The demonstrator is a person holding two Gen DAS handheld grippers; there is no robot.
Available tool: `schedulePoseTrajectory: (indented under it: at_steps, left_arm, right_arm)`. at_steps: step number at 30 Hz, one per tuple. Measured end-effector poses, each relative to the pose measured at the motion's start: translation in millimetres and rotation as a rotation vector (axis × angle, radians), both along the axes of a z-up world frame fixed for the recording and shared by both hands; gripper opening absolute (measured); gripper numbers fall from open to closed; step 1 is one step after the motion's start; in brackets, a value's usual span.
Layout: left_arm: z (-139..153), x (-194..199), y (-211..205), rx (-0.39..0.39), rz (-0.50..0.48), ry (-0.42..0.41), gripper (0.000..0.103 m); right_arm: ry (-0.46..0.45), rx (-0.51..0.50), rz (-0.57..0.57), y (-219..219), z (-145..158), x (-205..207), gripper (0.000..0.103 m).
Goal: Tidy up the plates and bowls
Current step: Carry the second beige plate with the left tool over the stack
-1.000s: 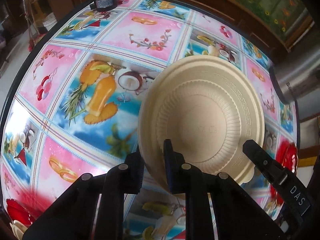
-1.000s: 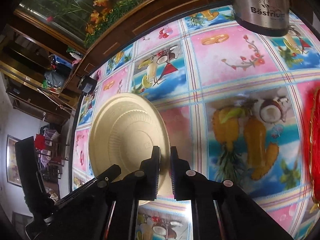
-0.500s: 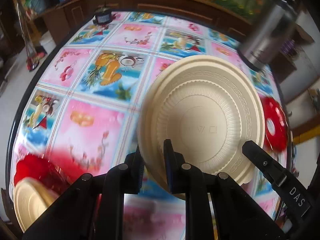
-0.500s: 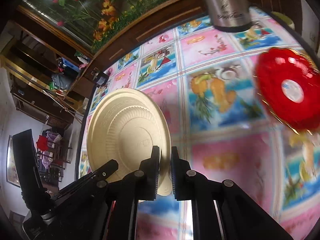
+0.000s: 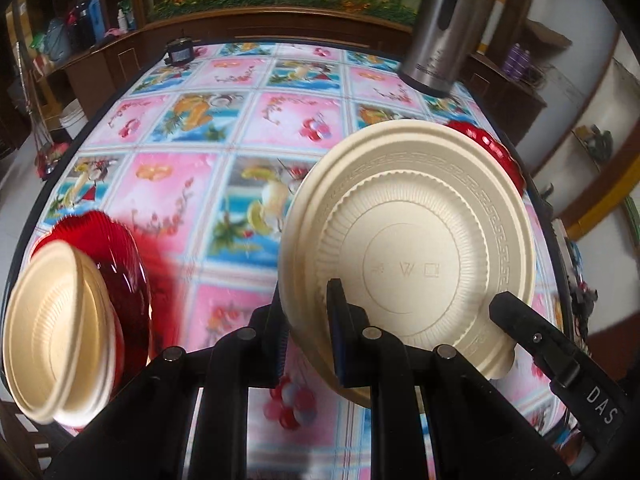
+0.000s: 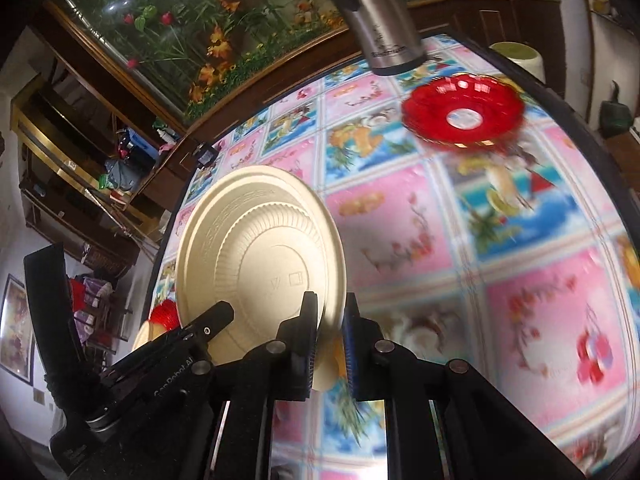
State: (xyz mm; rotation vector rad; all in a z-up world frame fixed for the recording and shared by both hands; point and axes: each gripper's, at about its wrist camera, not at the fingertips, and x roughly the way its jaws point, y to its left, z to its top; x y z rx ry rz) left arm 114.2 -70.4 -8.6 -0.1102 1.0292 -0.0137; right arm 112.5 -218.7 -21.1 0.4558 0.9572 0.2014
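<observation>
A large beige plate (image 5: 412,248) is held up above the table, underside toward both cameras. My left gripper (image 5: 306,320) is shut on its left rim. My right gripper (image 6: 330,328) is shut on the plate's (image 6: 260,256) right rim. The right gripper's fingers (image 5: 532,340) show in the left wrist view at the plate's far edge. A beige bowl (image 5: 56,328) rests in a red glass plate (image 5: 124,268) at the table's near left. Another red glass plate (image 6: 464,114) lies at the far right, partly hidden behind the beige plate in the left wrist view (image 5: 488,148).
The table (image 5: 208,128) has a bright fruit-print cloth. A steel thermos jug (image 5: 440,28) stands at the far right corner, also in the right wrist view (image 6: 380,20). A small black device (image 5: 180,52) sits at the far left edge. Wooden cabinets stand behind.
Both grippers have lifted the beige plate and pulled back and up from the table. More of the table, the red plates and the beige bowl have come into view.
</observation>
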Motion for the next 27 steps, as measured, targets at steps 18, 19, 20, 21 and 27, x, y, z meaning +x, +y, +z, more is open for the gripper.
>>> schedulePoseTrajectory:
  at_steps: [18,19,20,21,27]
  left_arm:
    - [-2,-55,17,0.002,-0.003,-0.079,0.015]
    - [-1,-57,18,0.002,-0.003,-0.083,0.015]
    - [0,-59,19,0.002,-0.003,-0.087,0.015]
    - [0,-61,19,0.002,-0.002,-0.091,0.015]
    - [1,-69,23,0.003,0.003,-0.104,0.015]
  right_arm:
    - [-0.037,-0.019,0.004,18,-3,-62,0.012]
    - [-0.041,-0.021,0.006,19,-3,-64,0.012]
    - [-0.046,-0.024,0.008,21,-2,-66,0.012]
    - [-0.051,-0.026,0.009,22,-1,-68,0.012]
    - [-0.062,-0.028,0.016,26,0,-75,0.012]
